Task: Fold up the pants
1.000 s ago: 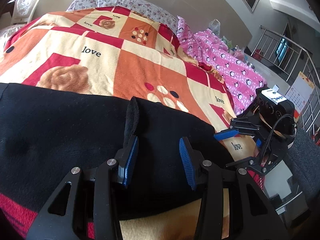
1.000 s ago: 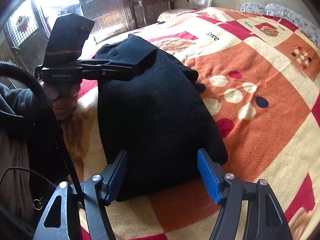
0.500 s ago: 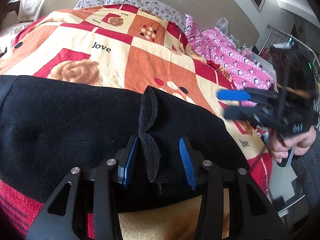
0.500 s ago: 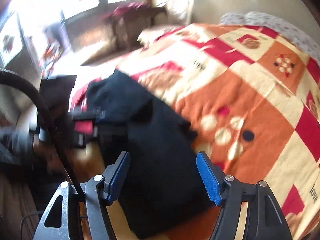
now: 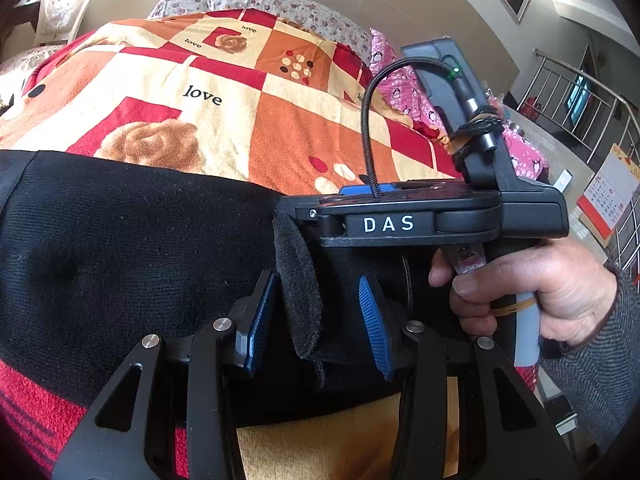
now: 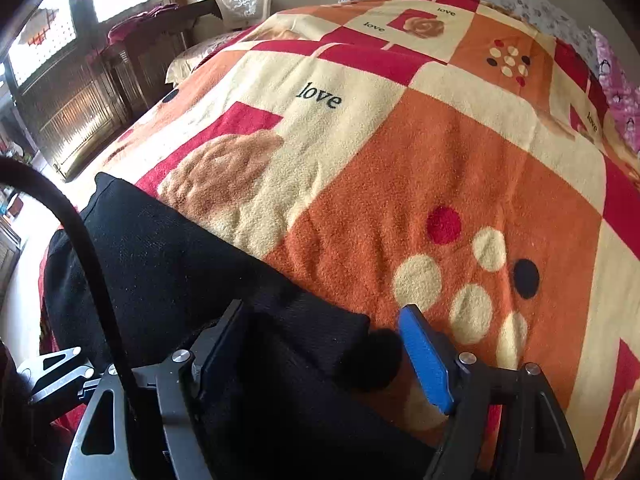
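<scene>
The black pants (image 5: 132,248) lie across the near edge of the bed (image 5: 304,128), long axis left to right. A raised flap stands loose between the released left claw (image 5: 316,316). The right claw (image 6: 328,356), jaws just widened, straddles the far-right corner ungripped; the near edge is hidden.
</scene>
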Demonstrator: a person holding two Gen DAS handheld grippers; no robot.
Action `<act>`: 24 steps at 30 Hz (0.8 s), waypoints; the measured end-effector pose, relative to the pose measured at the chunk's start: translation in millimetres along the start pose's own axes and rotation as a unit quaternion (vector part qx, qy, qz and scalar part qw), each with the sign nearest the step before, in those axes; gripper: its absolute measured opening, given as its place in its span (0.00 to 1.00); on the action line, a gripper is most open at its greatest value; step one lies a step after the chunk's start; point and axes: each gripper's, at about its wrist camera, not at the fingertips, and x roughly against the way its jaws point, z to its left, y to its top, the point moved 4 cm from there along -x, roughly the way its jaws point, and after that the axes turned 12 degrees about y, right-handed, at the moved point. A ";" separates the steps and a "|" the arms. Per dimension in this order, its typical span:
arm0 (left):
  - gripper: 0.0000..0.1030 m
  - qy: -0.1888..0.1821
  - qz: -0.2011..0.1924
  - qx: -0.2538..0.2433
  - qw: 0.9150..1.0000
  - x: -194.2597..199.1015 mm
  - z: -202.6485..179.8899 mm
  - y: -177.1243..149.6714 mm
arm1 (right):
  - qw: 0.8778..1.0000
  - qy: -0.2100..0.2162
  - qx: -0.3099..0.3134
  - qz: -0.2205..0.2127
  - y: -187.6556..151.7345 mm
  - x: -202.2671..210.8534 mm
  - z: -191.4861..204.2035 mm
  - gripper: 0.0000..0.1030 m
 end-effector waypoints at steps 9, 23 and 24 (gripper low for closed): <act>0.41 -0.064 -0.109 -0.012 0.992 48.1 -9.3 9.5 | 0.987 -0.013 0.034 -0.155 -19.2 109.0 8.1 0.64; 0.39 -0.027 0.001 -0.067 0.997 8.6 -33.4 -10.0 | 0.992 0.017 0.054 -0.114 -81.2 96.4 -3.0 0.64; 0.39 -0.026 0.001 -0.068 0.997 8.7 -35.6 -10.9 | 0.994 0.022 0.043 -0.097 -80.2 87.4 -5.9 0.64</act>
